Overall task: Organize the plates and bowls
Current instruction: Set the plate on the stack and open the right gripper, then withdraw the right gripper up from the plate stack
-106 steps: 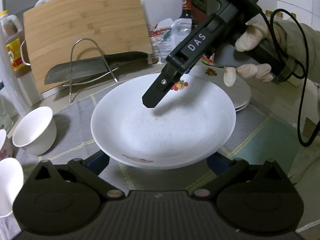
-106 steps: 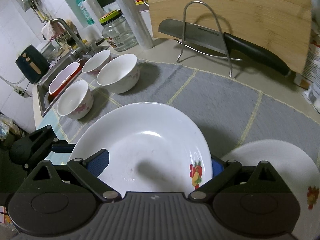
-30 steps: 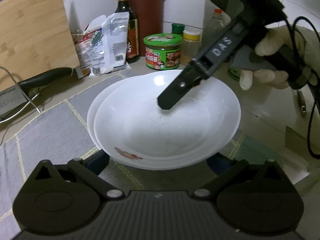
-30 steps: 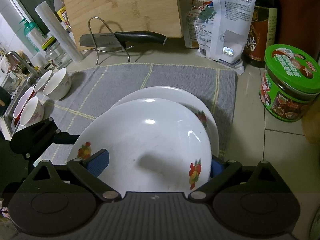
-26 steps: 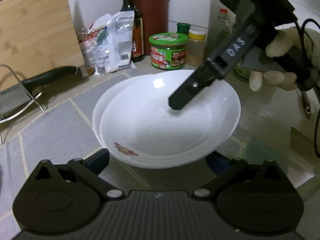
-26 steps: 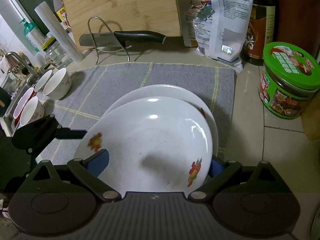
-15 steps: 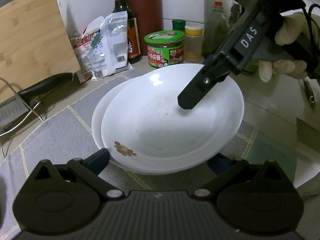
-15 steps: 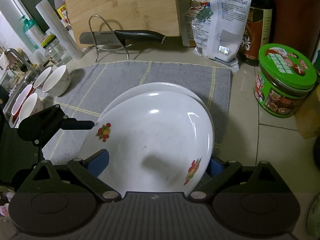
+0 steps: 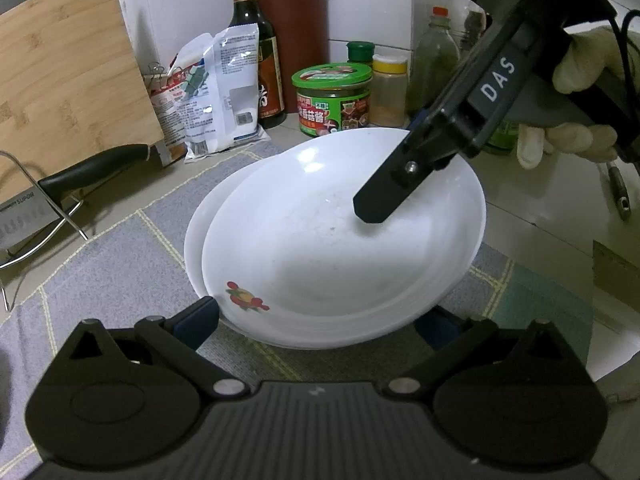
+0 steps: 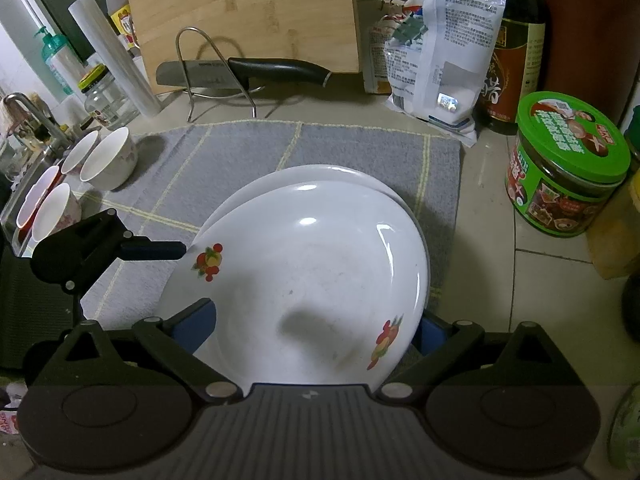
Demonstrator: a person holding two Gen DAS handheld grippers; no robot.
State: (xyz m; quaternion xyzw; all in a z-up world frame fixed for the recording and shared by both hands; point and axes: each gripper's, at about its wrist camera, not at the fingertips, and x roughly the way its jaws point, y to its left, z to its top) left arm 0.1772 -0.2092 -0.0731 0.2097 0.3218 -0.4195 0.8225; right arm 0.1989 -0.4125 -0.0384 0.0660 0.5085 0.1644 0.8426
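A white plate with fruit prints (image 9: 340, 248) (image 10: 312, 264) lies nested, slightly offset, on a stack of white plates (image 9: 196, 240) (image 10: 320, 174) on the grey mat (image 10: 240, 152). My left gripper (image 9: 318, 320) is open, and the plate's near rim sits between its blue pads. In the right wrist view one finger of the left gripper (image 10: 160, 250) reaches the plate's left rim. My right gripper (image 10: 312, 326) is open too, astride the opposite rim. One finger of the right gripper (image 9: 380, 204) hangs over the plate's inside, and the other finger is mostly hidden. Several white bowls (image 10: 108, 160) stand at the mat's left end.
A cleaver (image 10: 240, 68) rests on a wire rack in front of a bamboo board (image 10: 248, 12). Packets (image 9: 216, 88), a sauce bottle (image 9: 256, 40), a green-lidded jar (image 10: 568, 164) and spice jars (image 9: 388, 88) crowd the right counter. A sink with a tap (image 10: 24, 120) is at far left.
The top plate travelled from the mat's middle, near the bowls, rightwards and came down onto the plate stack. In the last second it sank lower and the left gripper's finger slid out to its rim.
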